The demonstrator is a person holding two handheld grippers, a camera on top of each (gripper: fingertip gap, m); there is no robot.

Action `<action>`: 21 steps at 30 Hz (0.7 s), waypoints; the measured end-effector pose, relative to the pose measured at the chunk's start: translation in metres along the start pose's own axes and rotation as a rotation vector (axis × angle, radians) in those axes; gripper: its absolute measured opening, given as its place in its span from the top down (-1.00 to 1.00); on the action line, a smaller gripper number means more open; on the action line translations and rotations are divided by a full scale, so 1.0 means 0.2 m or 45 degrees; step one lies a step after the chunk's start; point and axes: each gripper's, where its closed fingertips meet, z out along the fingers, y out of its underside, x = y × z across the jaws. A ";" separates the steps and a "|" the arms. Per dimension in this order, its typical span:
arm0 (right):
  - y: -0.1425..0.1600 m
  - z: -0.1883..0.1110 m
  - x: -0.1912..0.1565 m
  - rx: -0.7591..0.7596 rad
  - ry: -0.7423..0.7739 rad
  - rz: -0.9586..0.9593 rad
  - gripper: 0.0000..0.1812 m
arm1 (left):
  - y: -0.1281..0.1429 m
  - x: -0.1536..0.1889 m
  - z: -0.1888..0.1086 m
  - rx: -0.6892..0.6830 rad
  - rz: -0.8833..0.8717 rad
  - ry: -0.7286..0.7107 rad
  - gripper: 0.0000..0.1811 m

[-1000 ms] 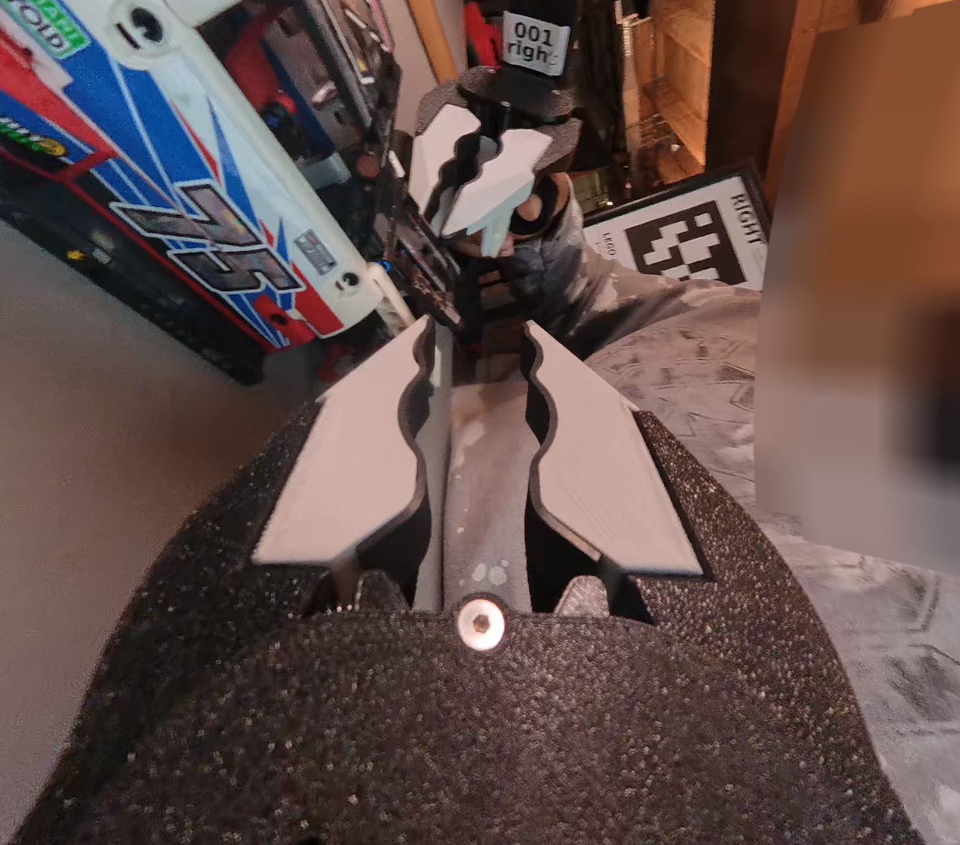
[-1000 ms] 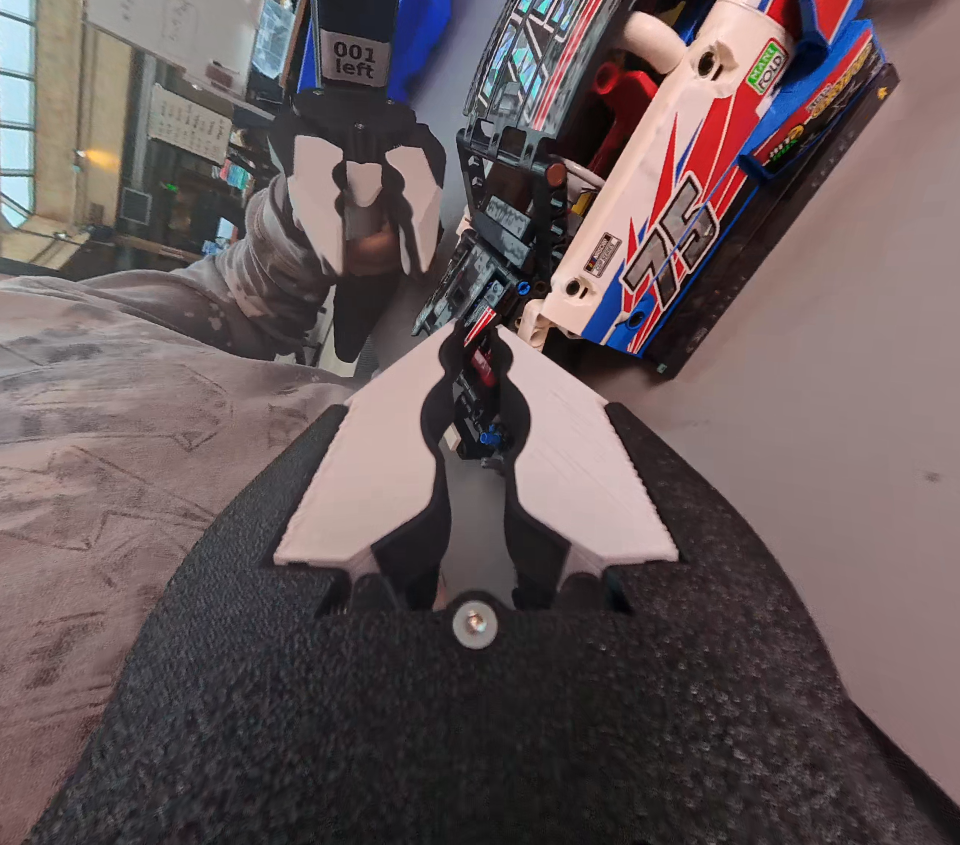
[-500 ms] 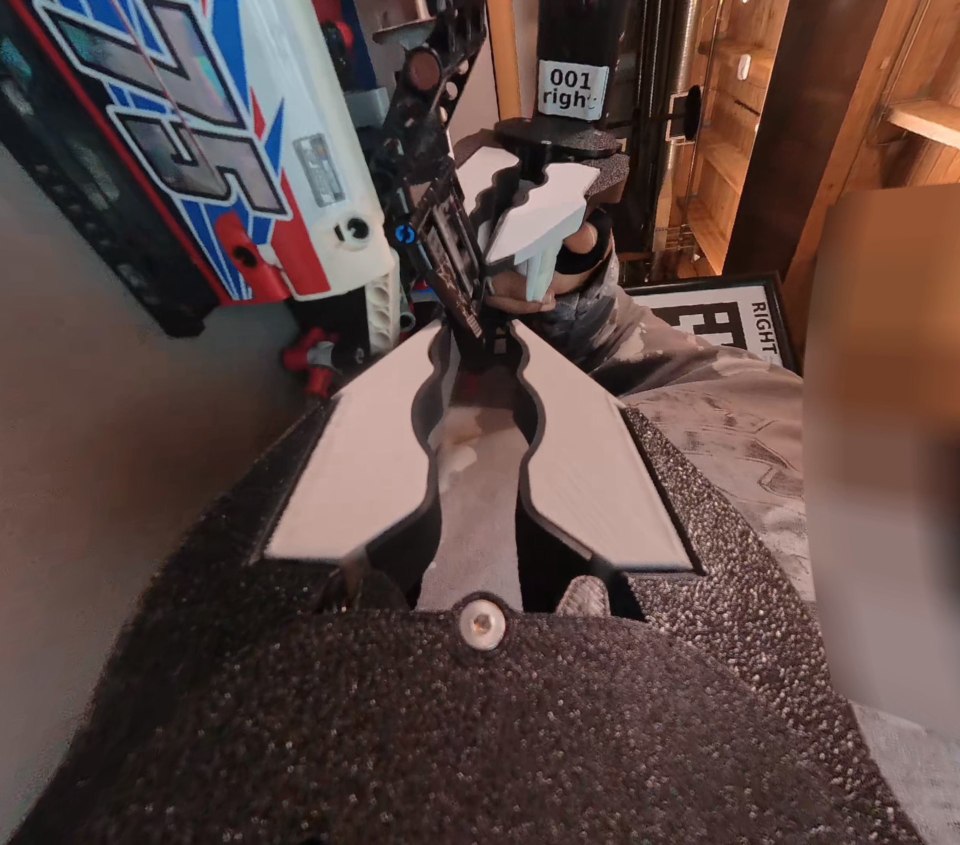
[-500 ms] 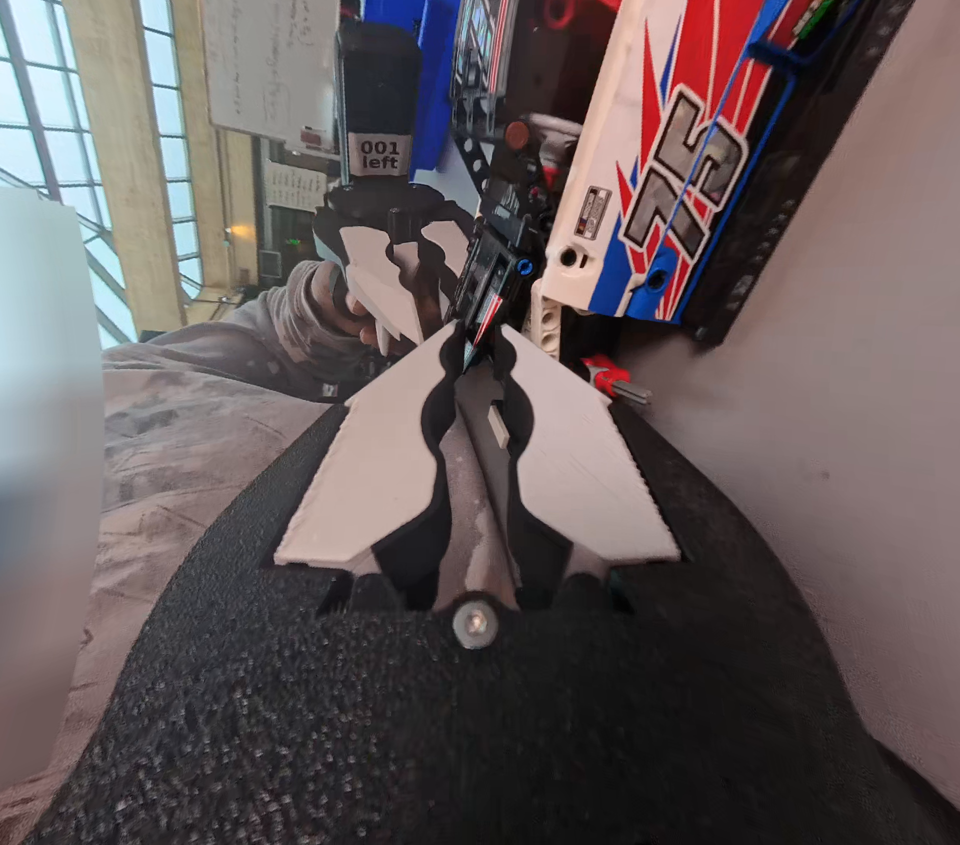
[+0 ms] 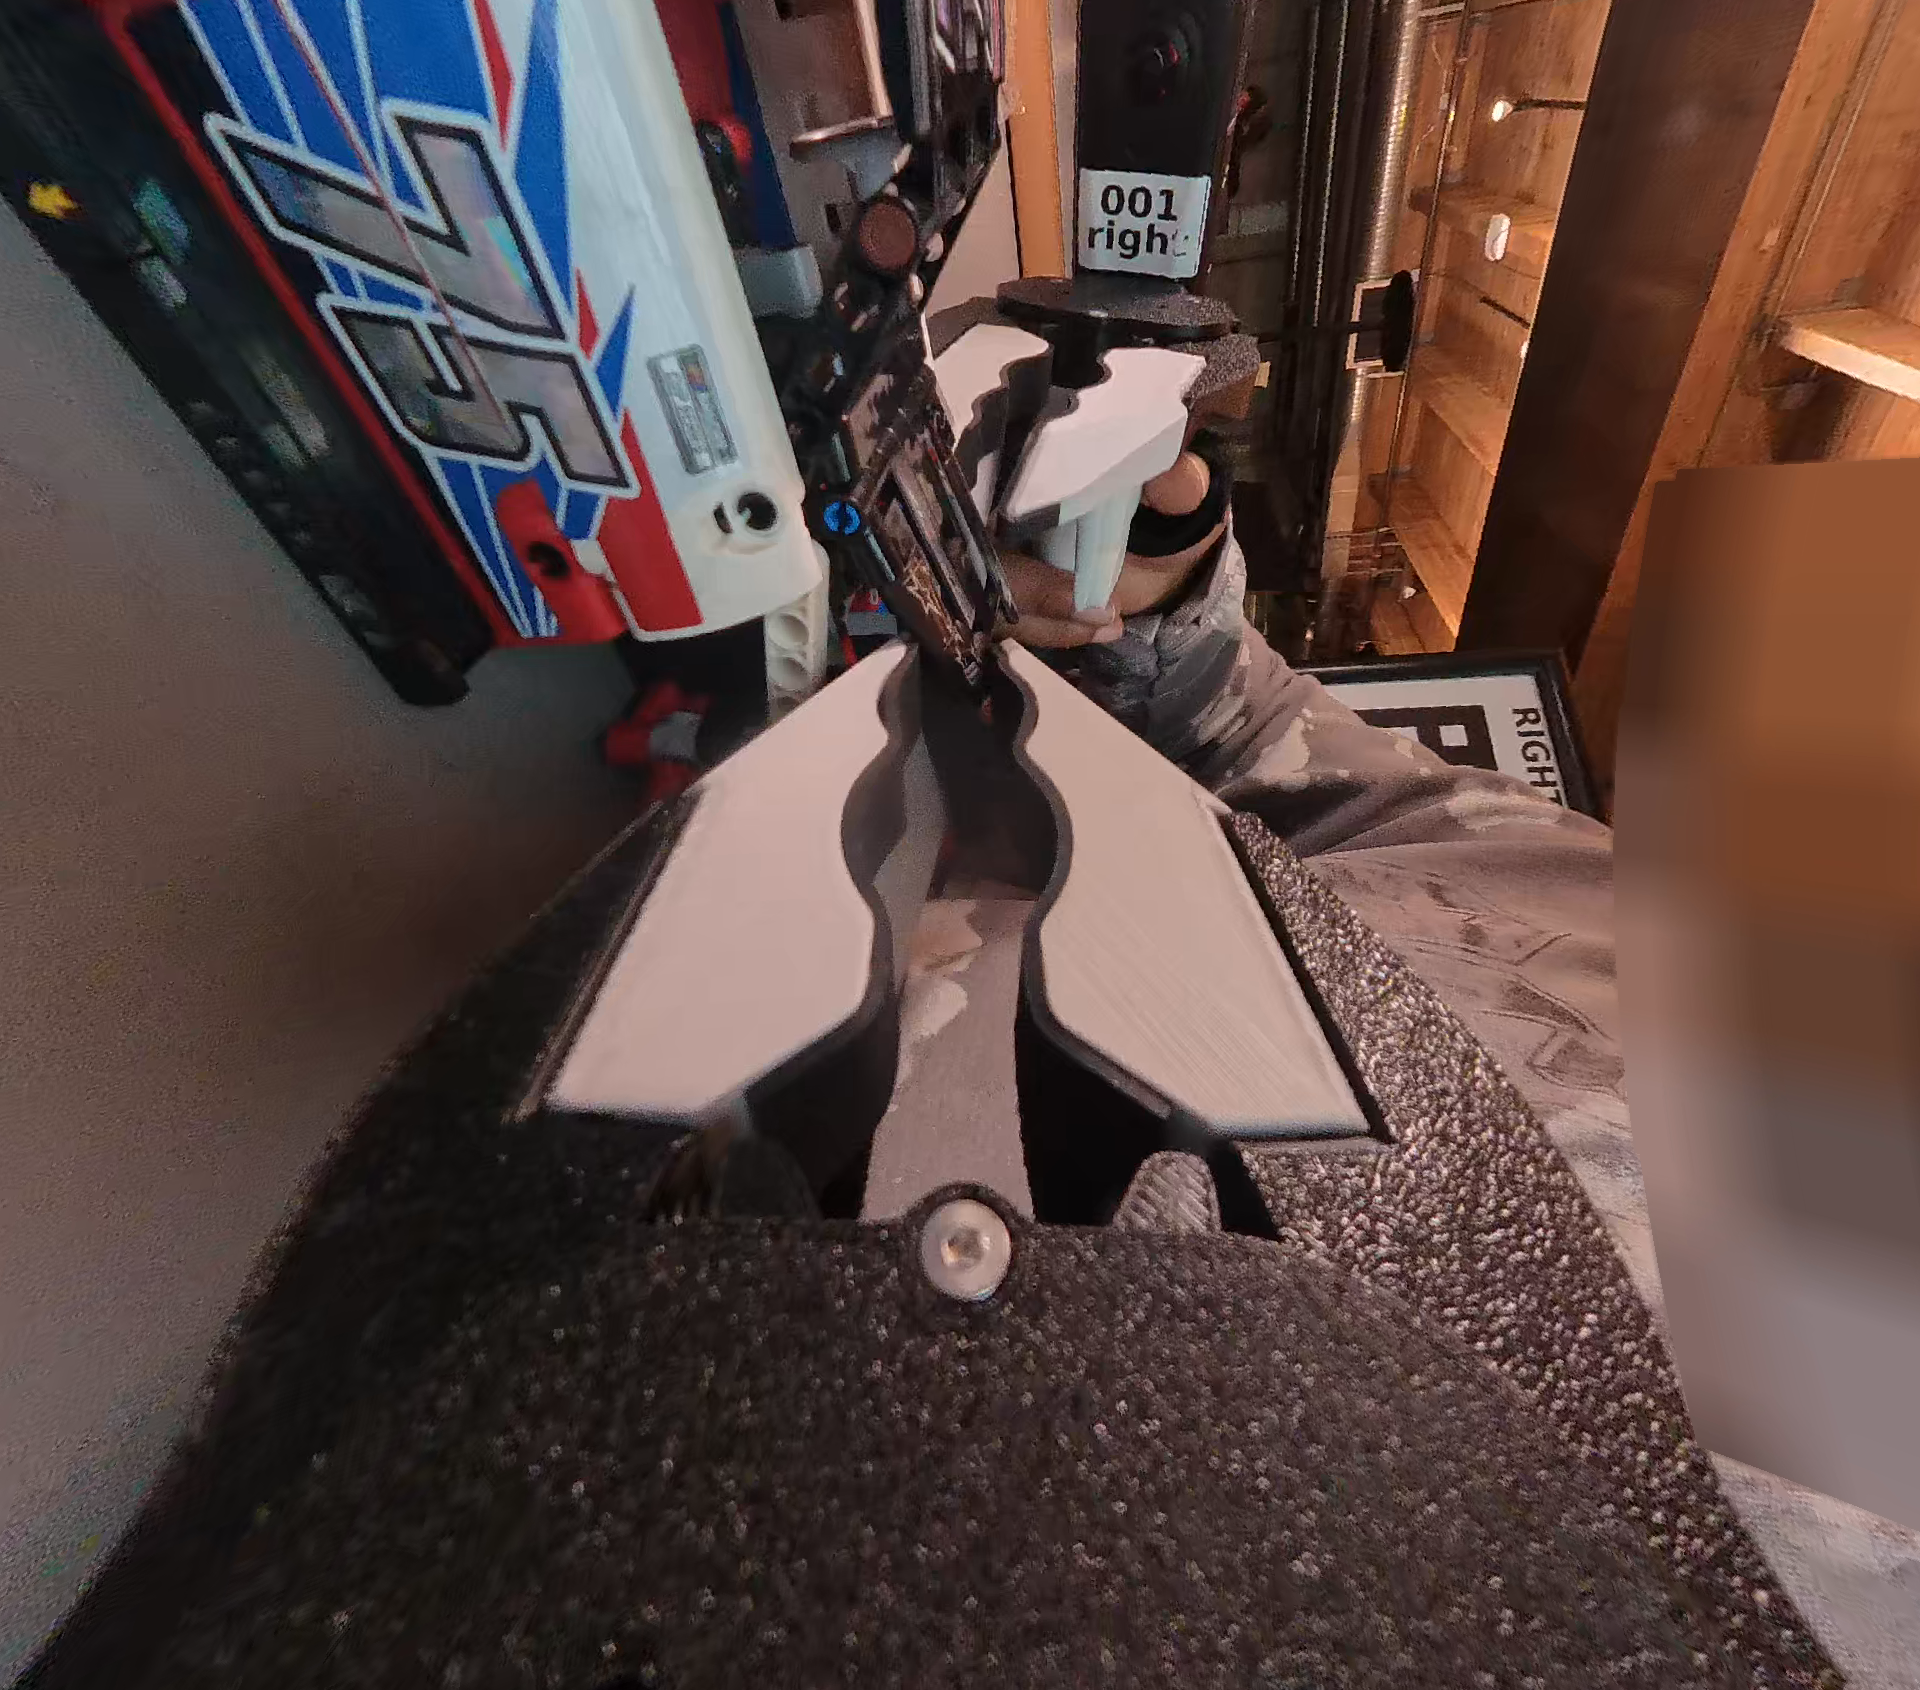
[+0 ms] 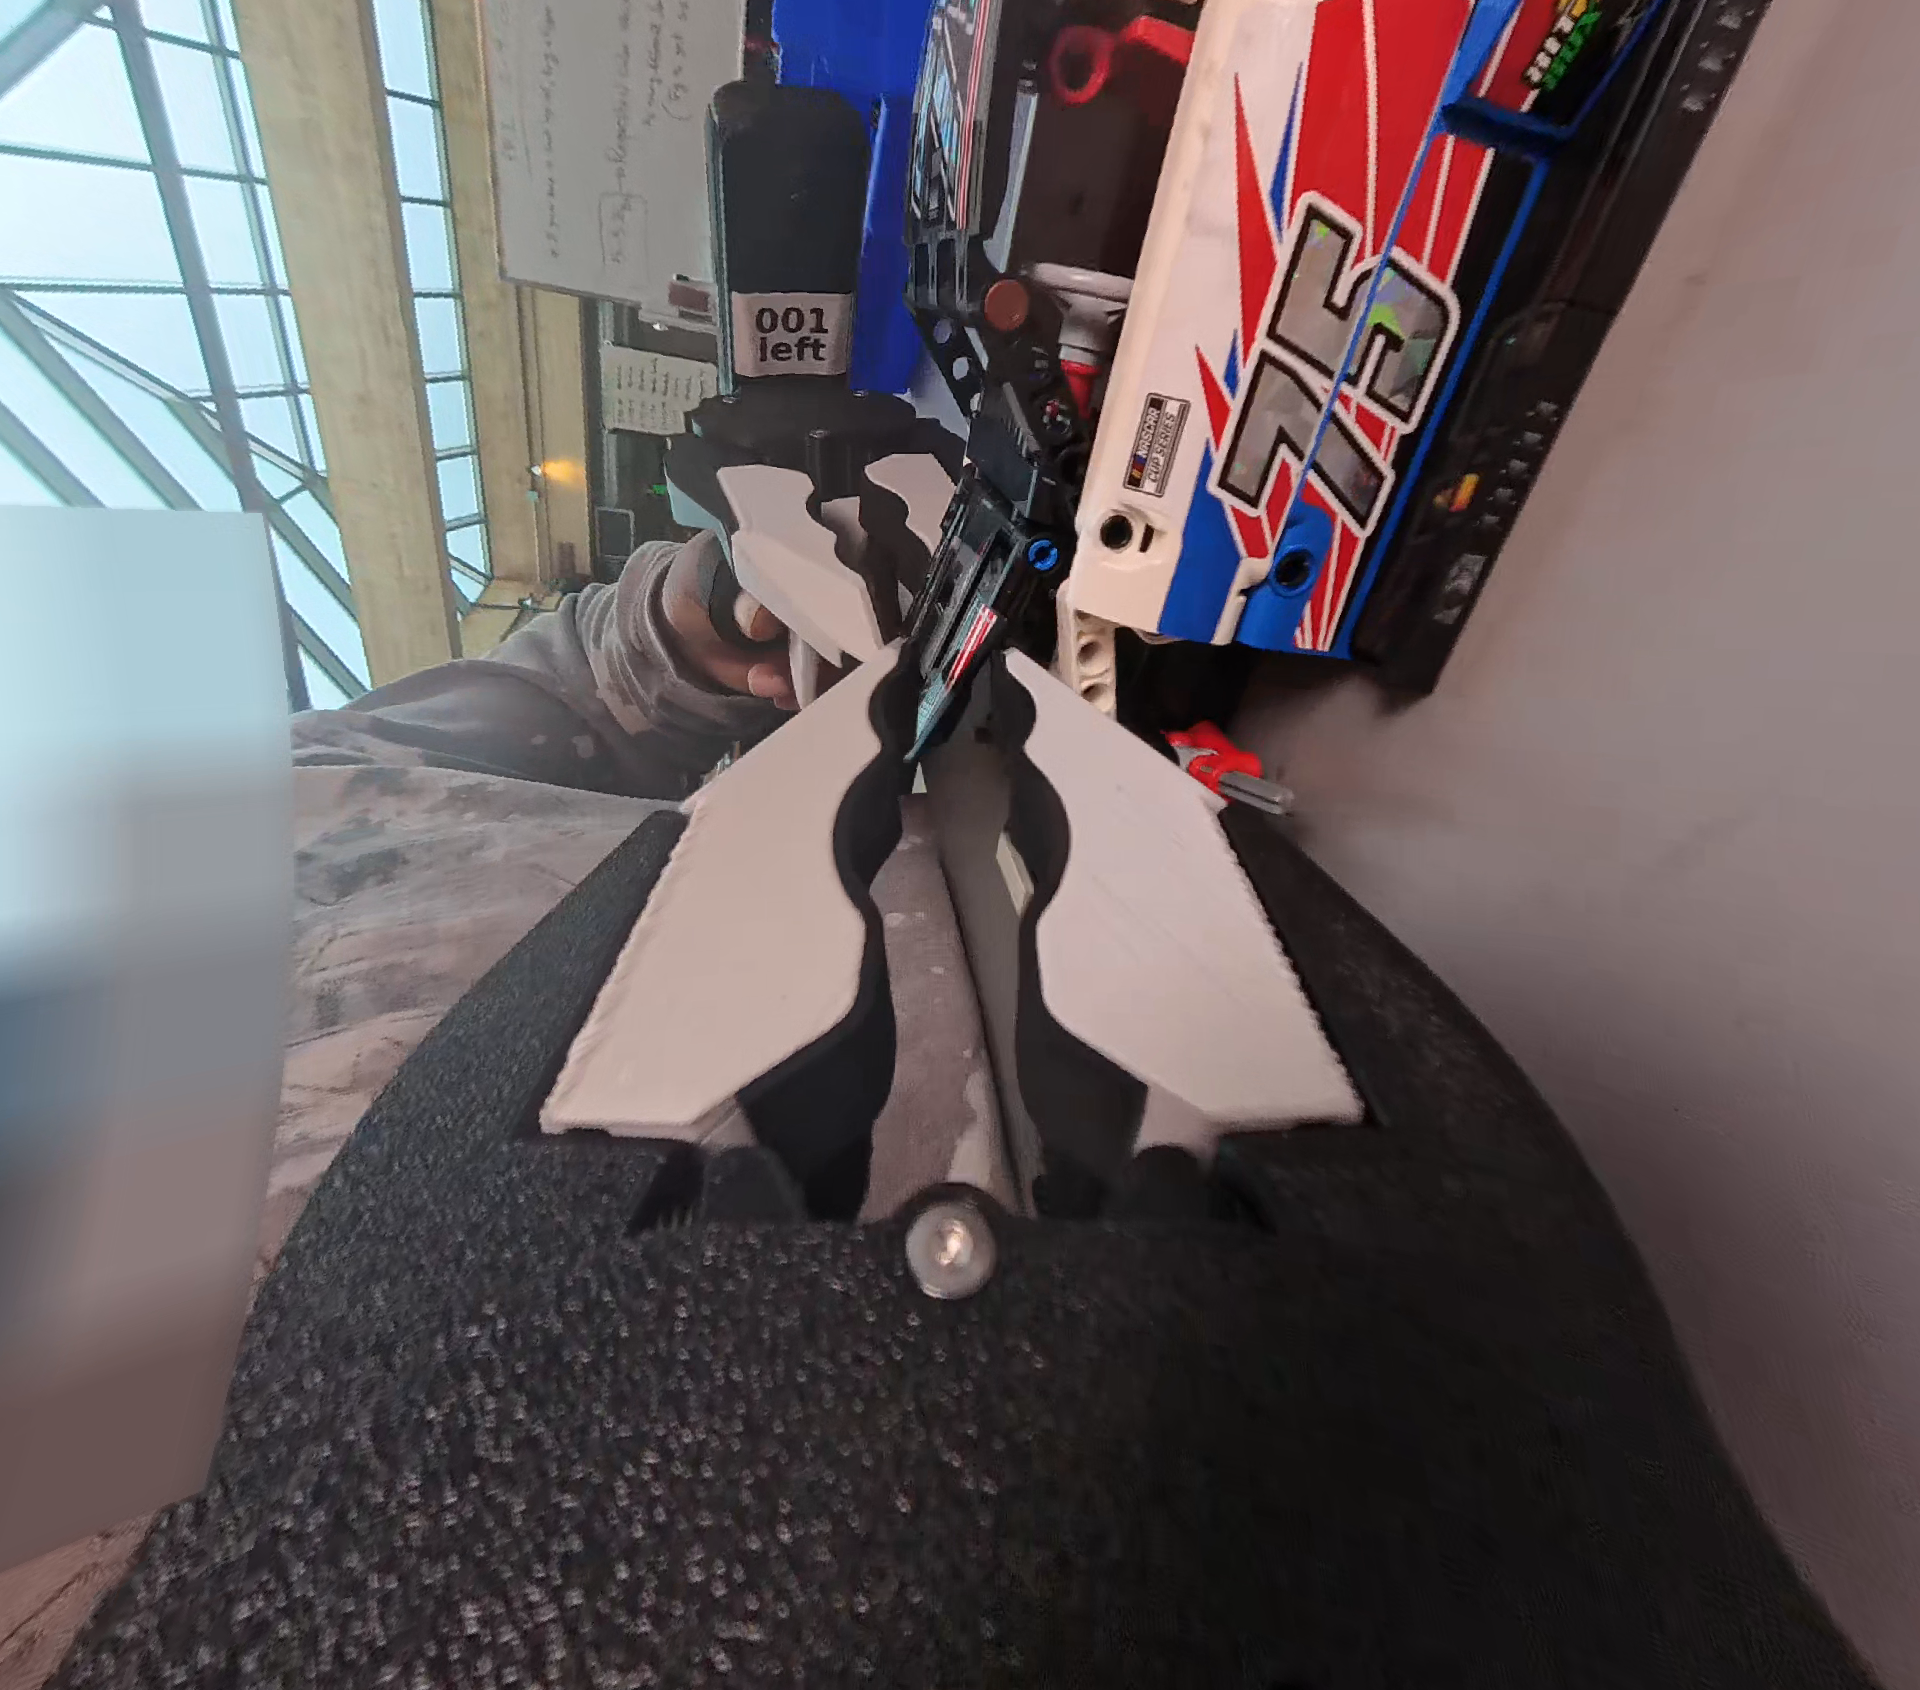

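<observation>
At our left hand-held gripper [image 5: 951,674], the fingertips pinch the lower end of a black panel [image 5: 914,497]. Our right hand-held gripper [image 6: 951,684] clamps the same panel [image 6: 971,591] from the opposite side. Just beyond, the panel joins a white, blue and red model car [image 5: 468,238] tipped on its side against the grey worktop [image 6: 1714,809].

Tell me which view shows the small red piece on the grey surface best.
The right wrist view: the small red piece lies sharp and unobstructed beside the right gripper. The left wrist view shows it blurred, partly behind the left gripper.
</observation>
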 end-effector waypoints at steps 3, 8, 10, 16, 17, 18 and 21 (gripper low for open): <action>-0.05 -0.02 0.02 -0.004 -0.013 0.025 0.92 | -0.01 0.00 -0.01 0.013 0.008 0.012 0.89; -0.04 0.01 0.02 -0.023 -0.015 0.045 0.94 | 0.02 -0.01 -0.04 0.004 0.047 0.003 0.88; -0.02 0.02 0.00 -0.035 -0.041 0.067 0.88 | 0.04 -0.01 -0.05 -0.007 0.052 0.010 0.90; 0.06 0.05 -0.03 -0.064 -0.047 0.119 0.87 | 0.12 0.01 -0.08 -0.022 0.054 0.072 0.90; 0.08 0.05 -0.04 -0.060 -0.041 0.135 0.86 | 0.13 0.02 -0.09 -0.013 0.054 0.088 0.90; 0.10 0.06 -0.05 -0.061 -0.039 0.145 0.83 | 0.15 0.02 -0.09 -0.003 0.054 0.105 0.88; 0.17 0.07 -0.07 -0.041 -0.056 0.213 0.80 | 0.19 0.04 -0.08 0.022 0.025 0.186 0.90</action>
